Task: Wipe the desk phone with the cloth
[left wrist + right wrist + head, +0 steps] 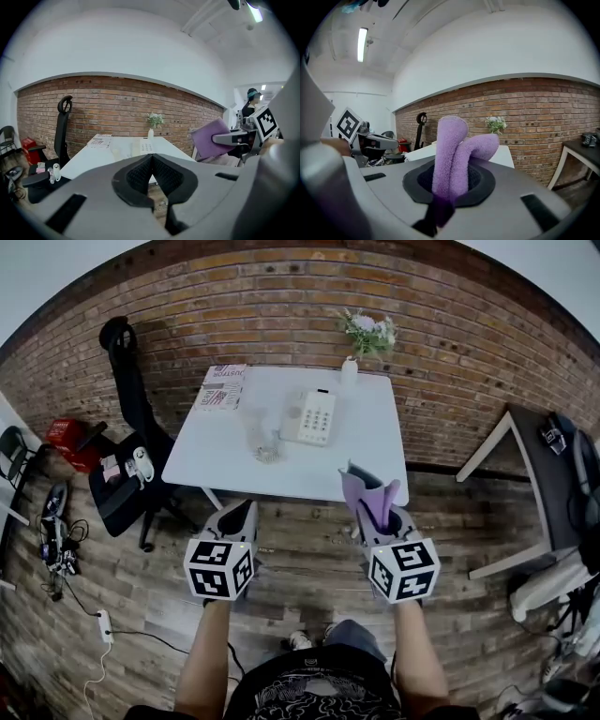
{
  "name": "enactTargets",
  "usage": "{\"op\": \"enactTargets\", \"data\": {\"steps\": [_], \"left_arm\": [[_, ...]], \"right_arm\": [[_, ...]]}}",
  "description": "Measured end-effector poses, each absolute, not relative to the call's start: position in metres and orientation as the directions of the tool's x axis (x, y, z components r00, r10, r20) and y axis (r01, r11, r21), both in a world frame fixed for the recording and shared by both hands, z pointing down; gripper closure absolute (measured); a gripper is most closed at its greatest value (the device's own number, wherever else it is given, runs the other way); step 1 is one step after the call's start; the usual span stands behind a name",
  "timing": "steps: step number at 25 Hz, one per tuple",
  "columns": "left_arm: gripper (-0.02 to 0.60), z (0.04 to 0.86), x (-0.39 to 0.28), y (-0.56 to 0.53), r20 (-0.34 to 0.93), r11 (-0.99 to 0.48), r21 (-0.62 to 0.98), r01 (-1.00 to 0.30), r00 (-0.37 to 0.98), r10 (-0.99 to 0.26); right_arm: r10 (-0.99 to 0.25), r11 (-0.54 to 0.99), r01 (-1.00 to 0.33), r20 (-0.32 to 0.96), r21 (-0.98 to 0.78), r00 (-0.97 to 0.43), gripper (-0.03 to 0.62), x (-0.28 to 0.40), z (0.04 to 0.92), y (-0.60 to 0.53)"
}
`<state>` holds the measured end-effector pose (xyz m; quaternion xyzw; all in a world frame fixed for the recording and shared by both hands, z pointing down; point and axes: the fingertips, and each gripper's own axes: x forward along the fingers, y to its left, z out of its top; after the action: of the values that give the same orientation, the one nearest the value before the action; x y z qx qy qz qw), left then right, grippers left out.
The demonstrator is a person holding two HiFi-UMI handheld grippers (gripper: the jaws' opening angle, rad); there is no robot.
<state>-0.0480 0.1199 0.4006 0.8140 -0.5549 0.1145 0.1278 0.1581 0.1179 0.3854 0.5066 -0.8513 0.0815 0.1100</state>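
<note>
The cream desk phone lies on the white table, toward its far middle; in the left gripper view the phone is small and distant. My right gripper hangs over the floor in front of the table's near right corner, shut on a folded purple cloth that sticks up from its jaws. In the right gripper view the cloth fills the jaws of that gripper. My left gripper is level with it to the left, shut and empty.
On the table are a magazine at the far left, a white vase with flowers at the back and a clear glass item left of the phone. A black office chair stands left of the table, another desk to the right.
</note>
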Motion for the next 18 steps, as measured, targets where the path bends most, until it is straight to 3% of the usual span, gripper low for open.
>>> {"op": "enactTargets", "data": {"steps": [18], "left_arm": [[0.575, 0.429, -0.047, 0.025, 0.377, -0.308, 0.089, -0.947, 0.319, -0.87]], "right_arm": [[-0.813, 0.511, -0.857, 0.287, -0.068, -0.507, 0.548, 0.157, 0.413, 0.007]]}}
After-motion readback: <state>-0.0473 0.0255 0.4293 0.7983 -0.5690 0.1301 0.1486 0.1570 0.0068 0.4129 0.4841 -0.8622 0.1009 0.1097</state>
